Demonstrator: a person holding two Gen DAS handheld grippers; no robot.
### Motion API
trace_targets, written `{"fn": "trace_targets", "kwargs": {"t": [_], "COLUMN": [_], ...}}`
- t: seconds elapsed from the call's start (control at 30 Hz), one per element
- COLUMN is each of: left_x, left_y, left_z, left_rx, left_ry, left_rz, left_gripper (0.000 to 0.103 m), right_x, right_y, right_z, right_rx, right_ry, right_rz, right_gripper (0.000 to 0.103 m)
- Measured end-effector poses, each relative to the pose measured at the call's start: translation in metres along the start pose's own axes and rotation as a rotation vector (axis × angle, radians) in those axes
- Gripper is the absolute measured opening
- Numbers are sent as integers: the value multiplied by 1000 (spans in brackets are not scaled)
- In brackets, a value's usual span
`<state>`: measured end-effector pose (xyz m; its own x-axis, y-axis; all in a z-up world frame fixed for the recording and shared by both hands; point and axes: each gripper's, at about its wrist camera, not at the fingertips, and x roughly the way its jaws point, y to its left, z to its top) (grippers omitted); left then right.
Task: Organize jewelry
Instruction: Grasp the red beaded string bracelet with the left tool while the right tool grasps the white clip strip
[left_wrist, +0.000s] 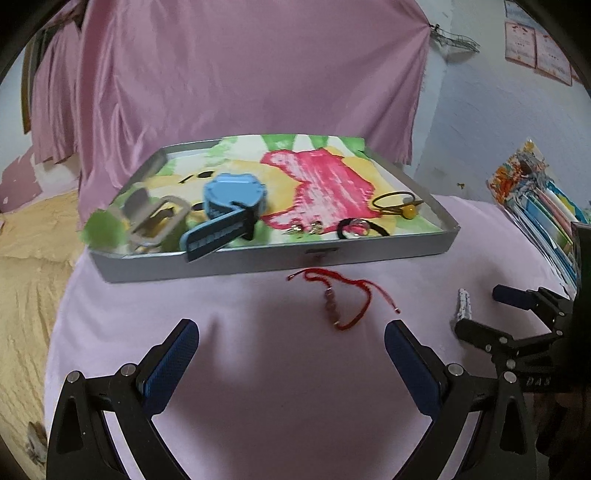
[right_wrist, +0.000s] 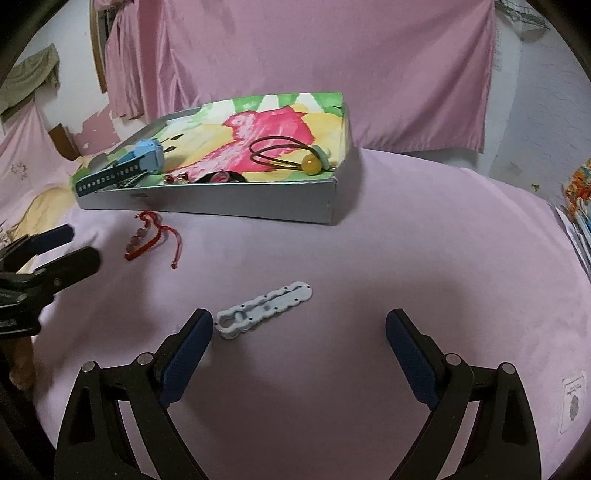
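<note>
A shallow grey tray (left_wrist: 258, 258) with a flowered lining stands on the pink cloth; it also shows in the right wrist view (right_wrist: 236, 203). In it lie a blue watch (left_wrist: 232, 203), a grey buckle (left_wrist: 155, 218), small earrings (left_wrist: 306, 229), a black hair tie (left_wrist: 354, 227) and a brown hair tie with a yellow bead (left_wrist: 399, 205). A red cord bracelet (left_wrist: 340, 295) lies in front of the tray, ahead of my open, empty left gripper (left_wrist: 291, 350). A white clasp strip (right_wrist: 264, 308) lies just ahead of my open, empty right gripper (right_wrist: 299, 339).
Pink cloth hangs behind the tray. A stack of colourful packets (left_wrist: 535, 206) lies at the right edge. A yellow bedspread (left_wrist: 29, 258) lies to the left. A white label (right_wrist: 572, 402) lies at the right on the cloth.
</note>
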<state>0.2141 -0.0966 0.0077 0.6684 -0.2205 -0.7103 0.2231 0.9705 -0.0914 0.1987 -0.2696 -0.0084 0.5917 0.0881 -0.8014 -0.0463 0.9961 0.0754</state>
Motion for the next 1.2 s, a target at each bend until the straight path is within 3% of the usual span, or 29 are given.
{"fn": "trace_targets", "kwargs": {"t": [0.17,0.43,0.63,0.7,0.77,0.9,1.0,1.2], "left_x": [9,28,35,34,34,33,32,27], "left_y": [-10,-24,-29,-28,-26,-23,-20,-16], "left_z": [7,11,12,12,13,13,12,7], "left_rx": [21,56,77,74,68,65,61,49], "left_ry": [10,75,99,96,94,95,95,94], "left_rz": [-21,-41,-20,-13,-16,-17,-20,-48], "left_gripper": [101,68,52,41,34,15,11,10], "right_x": [0,-1,2,3,4,5,4,1], "right_y": [3,7,14,18,21,29,33,41], "right_z": [3,7,10,12,13,14,14,11], "right_rx": [-12,-36,-60,-80,-93,-125,-150,-187], "right_ry": [-11,-13,-8,-6,-4,-4,-3,2], "right_rz": [34,103,157,168,173,184,199,185], "right_gripper": [69,39,32,32,24,24,17,17]}}
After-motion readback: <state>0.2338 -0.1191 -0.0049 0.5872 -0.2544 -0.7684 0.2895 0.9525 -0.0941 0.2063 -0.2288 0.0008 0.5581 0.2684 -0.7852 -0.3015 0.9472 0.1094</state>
